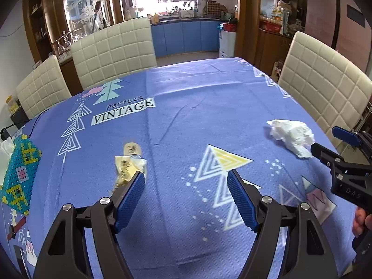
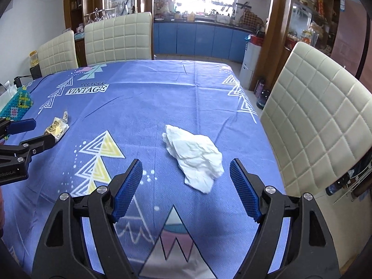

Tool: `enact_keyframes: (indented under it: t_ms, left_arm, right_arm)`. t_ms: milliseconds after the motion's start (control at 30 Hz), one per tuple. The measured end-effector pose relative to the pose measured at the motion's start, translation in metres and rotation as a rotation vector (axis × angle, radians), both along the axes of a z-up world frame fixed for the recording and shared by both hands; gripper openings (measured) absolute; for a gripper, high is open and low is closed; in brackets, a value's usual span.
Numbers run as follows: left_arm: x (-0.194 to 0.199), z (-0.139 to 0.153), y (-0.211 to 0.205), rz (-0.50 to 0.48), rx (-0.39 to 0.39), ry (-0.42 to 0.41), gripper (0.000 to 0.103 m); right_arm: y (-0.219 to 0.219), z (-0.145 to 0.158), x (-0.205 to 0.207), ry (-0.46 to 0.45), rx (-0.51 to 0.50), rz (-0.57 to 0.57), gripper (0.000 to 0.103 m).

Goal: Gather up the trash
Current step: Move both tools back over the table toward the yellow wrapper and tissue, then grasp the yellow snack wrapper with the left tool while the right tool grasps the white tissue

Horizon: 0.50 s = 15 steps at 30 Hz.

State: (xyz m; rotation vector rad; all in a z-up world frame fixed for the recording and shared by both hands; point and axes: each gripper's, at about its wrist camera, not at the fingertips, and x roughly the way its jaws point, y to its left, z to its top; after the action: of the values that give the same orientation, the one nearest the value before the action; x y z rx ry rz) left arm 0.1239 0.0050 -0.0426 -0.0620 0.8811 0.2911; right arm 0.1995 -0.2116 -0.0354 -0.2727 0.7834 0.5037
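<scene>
A crumpled white tissue (image 2: 195, 155) lies on the blue tablecloth (image 2: 151, 97), just ahead of my open, empty right gripper (image 2: 186, 169) and slightly right of its middle. It also shows in the left wrist view (image 1: 293, 137), with the right gripper (image 1: 323, 144) beside it. A yellow crumpled wrapper (image 1: 127, 165) lies at the tip of the left finger of my open, empty left gripper (image 1: 186, 179). The wrapper also shows in the right wrist view (image 2: 57, 129), next to the left gripper (image 2: 34, 134).
A blue-and-yellow beaded tissue box (image 1: 18, 174) stands at the table's left edge, also in the right wrist view (image 2: 16, 104). Cream padded chairs stand at the far side (image 1: 114, 48) and the right side (image 2: 318, 121). A kitchen counter (image 1: 186, 34) lies beyond.
</scene>
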Motion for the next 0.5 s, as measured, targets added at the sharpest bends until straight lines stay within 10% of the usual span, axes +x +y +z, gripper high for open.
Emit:
enact_keyframes:
  t_ms: [500]
  left_arm:
    - [0.027, -0.049, 0.083, 0.129, -0.019, 0.055, 0.072]
  right_arm:
    - [0.041, -0.036, 0.059, 0.011, -0.100, -0.012, 0.078]
